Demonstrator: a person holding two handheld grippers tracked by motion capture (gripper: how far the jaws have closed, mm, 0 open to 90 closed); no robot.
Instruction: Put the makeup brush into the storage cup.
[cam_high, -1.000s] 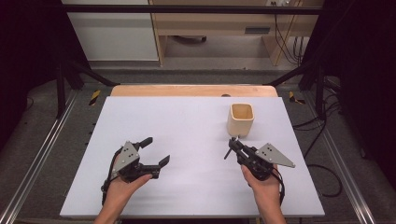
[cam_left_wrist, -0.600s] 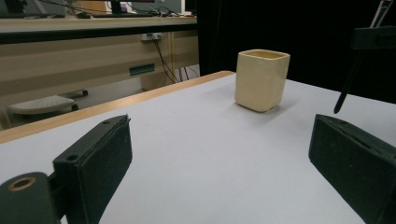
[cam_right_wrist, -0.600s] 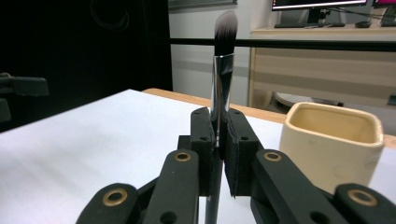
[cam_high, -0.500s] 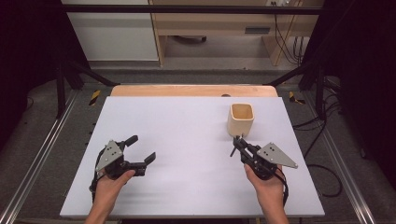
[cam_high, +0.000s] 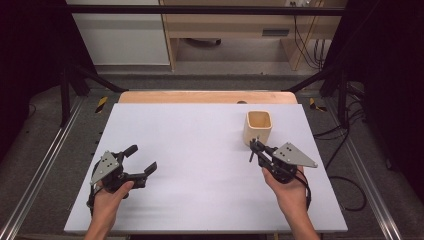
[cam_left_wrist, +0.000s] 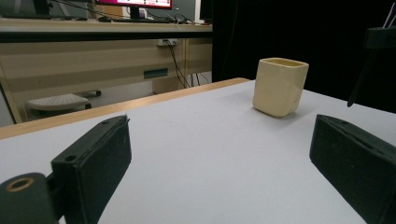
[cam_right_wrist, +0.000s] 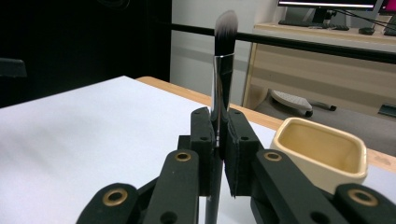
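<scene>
The left gripper (cam_high: 141, 159) lay low over the table (cam_high: 200, 165) near its left front part, held in a hand (cam_high: 107, 200) that came in from the bottom edge, and its jaws stood wide apart with nothing between them; in the left gripper view the two black pads (cam_left_wrist: 98, 158) framed bare grey surface, and the cup (cam_left_wrist: 279, 86) stood well beyond them, toward the right-hand pad. To the right, well apart from it across the open middle of the table, the right gripper (cam_high: 253, 148) sat in the other hand (cam_high: 290, 192), its grey plate (cam_high: 295, 155) on top and its jaws pointed toward the far edge. Those jaws were pressed together on a brush (cam_right_wrist: 223, 65), clamped around the shiny metal collar so that the brush stood upright, the dark, pale-tipped bristles above the pads and the thin handle running down below them. The cup (cam_high: 259, 126), a cream, square-sided holder with rounded corners, stood upright on the table just beyond that gripper's tips; in the right gripper view it (cam_right_wrist: 322, 151) sat close to the right of the jaws, its open mouth showing, and the brush was beside it rather than inside
</scene>
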